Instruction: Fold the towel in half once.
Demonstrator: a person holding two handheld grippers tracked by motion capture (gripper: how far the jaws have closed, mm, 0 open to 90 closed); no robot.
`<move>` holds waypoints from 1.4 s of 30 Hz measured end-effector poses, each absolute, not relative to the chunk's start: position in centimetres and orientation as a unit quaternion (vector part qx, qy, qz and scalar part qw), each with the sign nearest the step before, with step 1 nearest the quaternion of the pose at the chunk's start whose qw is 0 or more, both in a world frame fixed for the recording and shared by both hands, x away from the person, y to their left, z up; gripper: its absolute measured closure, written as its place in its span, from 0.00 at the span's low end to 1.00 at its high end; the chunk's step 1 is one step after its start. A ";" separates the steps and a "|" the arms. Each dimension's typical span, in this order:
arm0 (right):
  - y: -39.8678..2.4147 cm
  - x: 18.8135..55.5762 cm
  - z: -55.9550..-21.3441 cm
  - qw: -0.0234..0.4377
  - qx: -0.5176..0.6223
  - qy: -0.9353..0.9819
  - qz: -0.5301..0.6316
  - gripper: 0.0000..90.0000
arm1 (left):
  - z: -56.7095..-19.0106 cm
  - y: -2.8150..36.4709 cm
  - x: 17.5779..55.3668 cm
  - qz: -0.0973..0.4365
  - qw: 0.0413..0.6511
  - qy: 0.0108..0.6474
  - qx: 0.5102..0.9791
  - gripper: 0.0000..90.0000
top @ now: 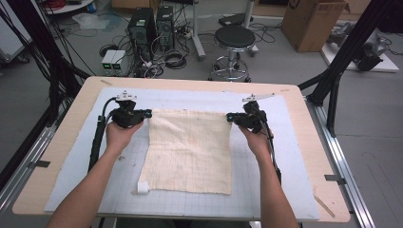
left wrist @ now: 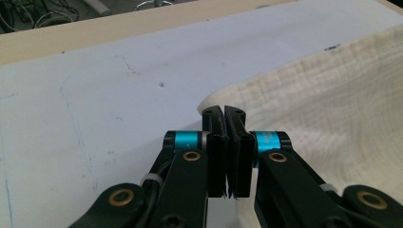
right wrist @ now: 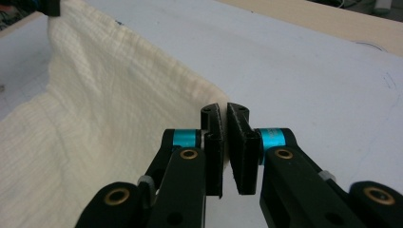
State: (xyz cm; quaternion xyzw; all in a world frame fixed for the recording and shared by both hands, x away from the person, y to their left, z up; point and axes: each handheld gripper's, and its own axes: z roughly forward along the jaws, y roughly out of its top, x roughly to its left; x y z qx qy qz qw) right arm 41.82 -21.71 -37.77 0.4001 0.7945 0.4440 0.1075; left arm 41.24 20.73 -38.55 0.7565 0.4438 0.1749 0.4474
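Cloth: cream woven cloth (top: 190, 149) lies spread flat on the mat, mid-table, between the two grippers; small white tag (top: 143, 187) at its near left corner.
Left gripper: left gripper (top: 148, 113) at the cloth's far left corner; in its own view (left wrist: 223, 114) the jaws are pressed together with the cloth's corner pinched between them.
Right gripper: right gripper (top: 229, 117) at the far right corner; its own view (right wrist: 223, 111) shows jaws nearly together, a thin gap at the tips, the cloth edge running in between them.
View difference: the high view alone shows both hands, the tag and the room; gripper views show the jaw closure.
Writing: none legible.
Surface: pale gridded mat (top: 285, 156) on a light wooden table (top: 71, 123).
Room: grey floor, black stool (top: 234, 40), computer towers (top: 152, 26), cardboard box (top: 311, 21) beyond the table.
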 end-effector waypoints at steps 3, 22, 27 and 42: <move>-21.9 41.4 -37.7 0.104 0.396 0.795 0.447 0.95 | -38.6 20.9 40.8 0.170 0.455 0.443 0.754 0.97; -22.4 37.5 -36.6 0.091 0.370 0.790 0.481 0.95 | -38.4 21.4 37.0 0.159 0.475 0.416 0.760 0.97; -22.8 36.4 -37.3 0.076 0.368 0.780 0.500 0.95 | -38.8 21.7 36.0 0.157 0.469 0.407 0.768 0.97; -22.9 34.1 -38.7 0.063 0.352 0.796 0.488 0.95 | -39.8 22.6 32.9 0.143 0.489 0.387 0.768 0.97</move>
